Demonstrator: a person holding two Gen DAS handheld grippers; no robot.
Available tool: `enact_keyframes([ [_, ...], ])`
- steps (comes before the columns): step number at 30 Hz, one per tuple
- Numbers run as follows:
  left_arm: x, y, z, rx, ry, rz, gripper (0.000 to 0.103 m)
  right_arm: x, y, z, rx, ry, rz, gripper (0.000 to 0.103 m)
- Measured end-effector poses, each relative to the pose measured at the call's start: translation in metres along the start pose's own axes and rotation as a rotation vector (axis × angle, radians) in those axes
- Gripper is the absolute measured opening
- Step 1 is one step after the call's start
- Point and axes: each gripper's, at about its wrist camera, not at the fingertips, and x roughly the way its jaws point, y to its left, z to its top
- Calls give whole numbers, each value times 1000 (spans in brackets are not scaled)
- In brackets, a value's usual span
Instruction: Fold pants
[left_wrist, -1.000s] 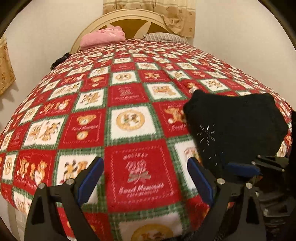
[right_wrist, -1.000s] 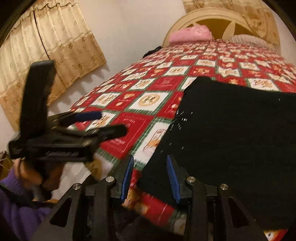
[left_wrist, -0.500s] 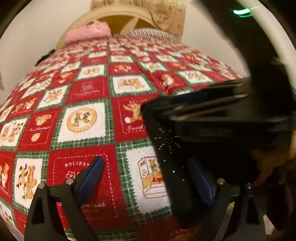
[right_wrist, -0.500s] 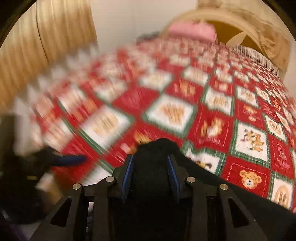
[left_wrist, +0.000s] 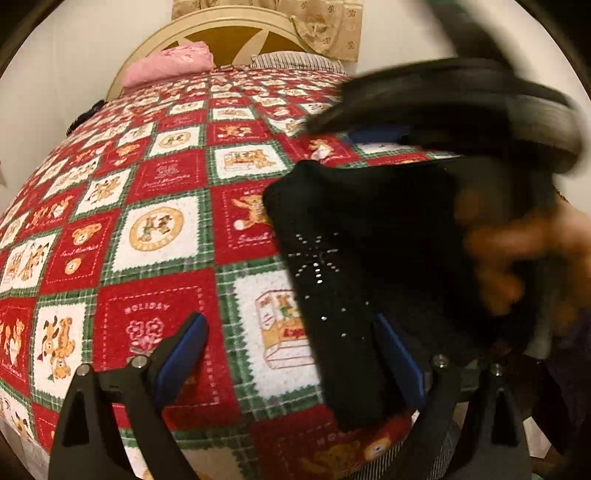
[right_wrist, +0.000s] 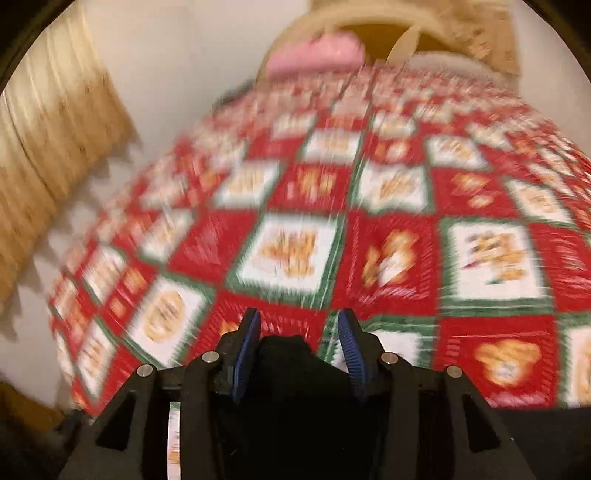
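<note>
So we've got the black pants bunched on the near right part of the bed, on that red teddy-bear quilt. Our left gripper is spread wide, nothing pinched, with the pants' edge lying just by its right finger. Our right gripper has just been opening a bit, with a fold of pants poking up between the pads; it's too blurry to tell whether they're squeezing it.

Warm indoor light for me; right view smeared with motion blur; left view sharp centrally; fisheye edges bend, dark.
</note>
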Motion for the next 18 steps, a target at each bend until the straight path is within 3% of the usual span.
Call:
enact_keyframes([
  [2,-6,6,2,-16,-20,24,94,-53,-10,-7,-7,-134,-31,46],
  [5,-16,8,9,-13,-67,40,94,-98,-30,-19,-32,-205,-120,46],
  [8,-11,0,23,17,-71,29,94,-125,-58,-45,-41,-174,-279,46],
  [10,-5,-10,30,44,-63,33,94,-128,-73,-60,-24,-123,-316,46],
  [12,1,-19,36,57,-51,32,94,-132,-90,-80,25,-84,-300,46],
  [14,8,-26,38,67,-31,37,94,-142,-91,-94,41,-110,-273,46],
  [18,18,-31,36,65,11,64,94,-148,-80,-104,3,-102,-306,47],
])
